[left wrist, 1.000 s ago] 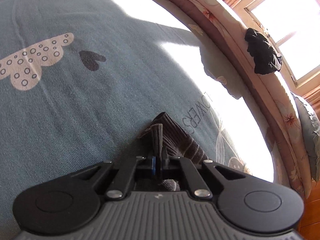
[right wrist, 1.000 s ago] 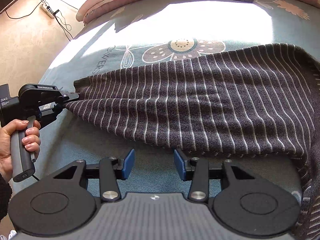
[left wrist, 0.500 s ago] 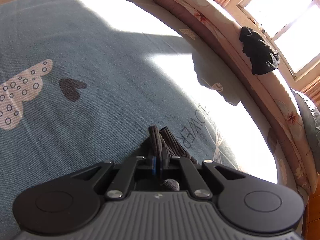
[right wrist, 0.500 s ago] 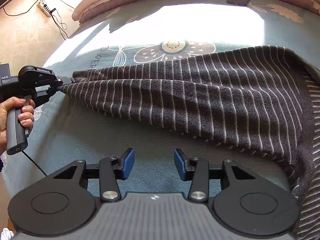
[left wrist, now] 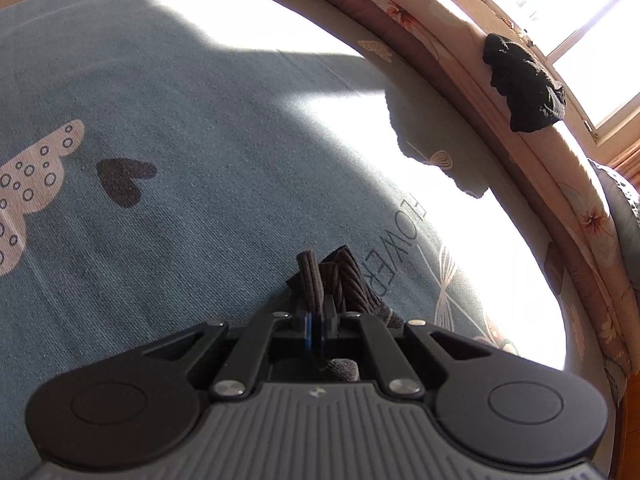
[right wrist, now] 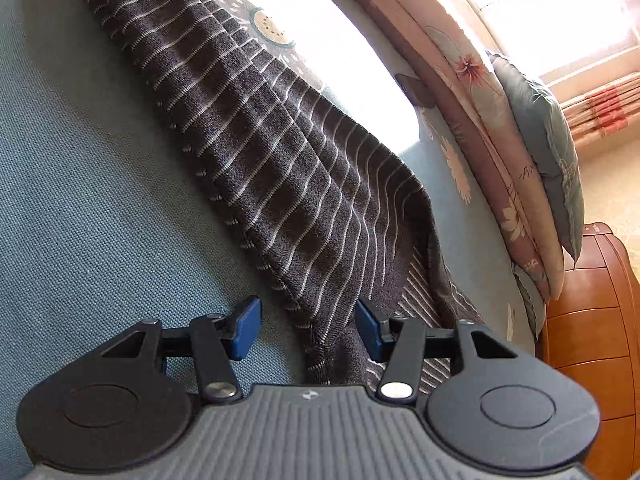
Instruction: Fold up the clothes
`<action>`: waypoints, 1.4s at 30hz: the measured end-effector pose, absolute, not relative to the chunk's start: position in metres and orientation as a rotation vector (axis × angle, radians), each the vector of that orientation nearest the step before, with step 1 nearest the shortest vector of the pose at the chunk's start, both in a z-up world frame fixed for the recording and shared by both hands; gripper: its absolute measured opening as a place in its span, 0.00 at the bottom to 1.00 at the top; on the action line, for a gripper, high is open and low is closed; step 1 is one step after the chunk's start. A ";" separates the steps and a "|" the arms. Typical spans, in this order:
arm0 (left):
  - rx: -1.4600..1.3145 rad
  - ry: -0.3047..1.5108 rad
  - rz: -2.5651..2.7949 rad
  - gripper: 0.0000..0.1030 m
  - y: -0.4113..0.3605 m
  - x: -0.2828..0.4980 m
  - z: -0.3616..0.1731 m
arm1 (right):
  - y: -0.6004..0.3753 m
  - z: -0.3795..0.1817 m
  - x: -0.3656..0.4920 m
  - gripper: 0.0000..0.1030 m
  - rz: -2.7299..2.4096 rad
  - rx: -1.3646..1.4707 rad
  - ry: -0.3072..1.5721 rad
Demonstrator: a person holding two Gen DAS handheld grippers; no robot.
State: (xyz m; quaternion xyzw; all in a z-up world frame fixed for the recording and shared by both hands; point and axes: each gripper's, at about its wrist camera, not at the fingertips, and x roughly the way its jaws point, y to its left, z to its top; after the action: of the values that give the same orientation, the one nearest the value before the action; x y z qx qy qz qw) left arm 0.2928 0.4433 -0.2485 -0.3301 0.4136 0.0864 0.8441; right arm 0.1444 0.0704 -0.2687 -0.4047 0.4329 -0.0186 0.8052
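A dark grey knit garment with thin white stripes [right wrist: 280, 152] lies stretched across the blue bedspread [right wrist: 80, 180]. My left gripper [left wrist: 319, 312] is shut on a bunched ribbed end of the garment [left wrist: 336, 280], which sticks out past the fingers. In the right wrist view my right gripper [right wrist: 308, 326] hangs over the garment's lower edge. Its jaws are opening, and a fold of the striped knit runs between the blue pads [right wrist: 246, 326] without being pressed by them.
A rolled floral quilt [right wrist: 480, 92] and a grey-blue pillow [right wrist: 548, 136] line the bed's far side. A black cloth [left wrist: 524, 84] lies on the quilt [left wrist: 520, 148] below the window [left wrist: 568, 20]. A wooden cabinet [right wrist: 592, 340] stands at the right.
My right gripper has rolled and swung right along the garment, dropped to its lower edge, and its jaws stand wider. The left gripper drifted slightly, still clamping the ribbed end.
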 end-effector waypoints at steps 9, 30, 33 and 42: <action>-0.728 0.839 0.170 0.02 0.451 0.285 -0.238 | 0.059 -0.250 0.181 0.06 -0.035 -0.575 0.998; -0.548 0.912 0.167 0.15 0.428 0.232 -0.209 | 0.011 -0.209 0.141 0.19 -0.242 -0.312 1.023; -0.473 0.918 0.137 0.19 0.405 0.221 -0.201 | -0.004 -0.225 0.140 0.13 -0.263 -0.313 1.080; -0.412 0.990 -0.059 0.25 0.346 0.212 -0.202 | 0.031 -0.236 0.128 0.08 -0.081 -0.206 1.177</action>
State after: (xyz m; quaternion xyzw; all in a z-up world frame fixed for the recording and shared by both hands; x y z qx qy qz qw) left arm 0.2118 0.3457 -0.2020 -0.1963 0.4716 -0.0280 0.8593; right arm 0.1281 0.0306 -0.2362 -0.0970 0.5540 -0.0383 0.8259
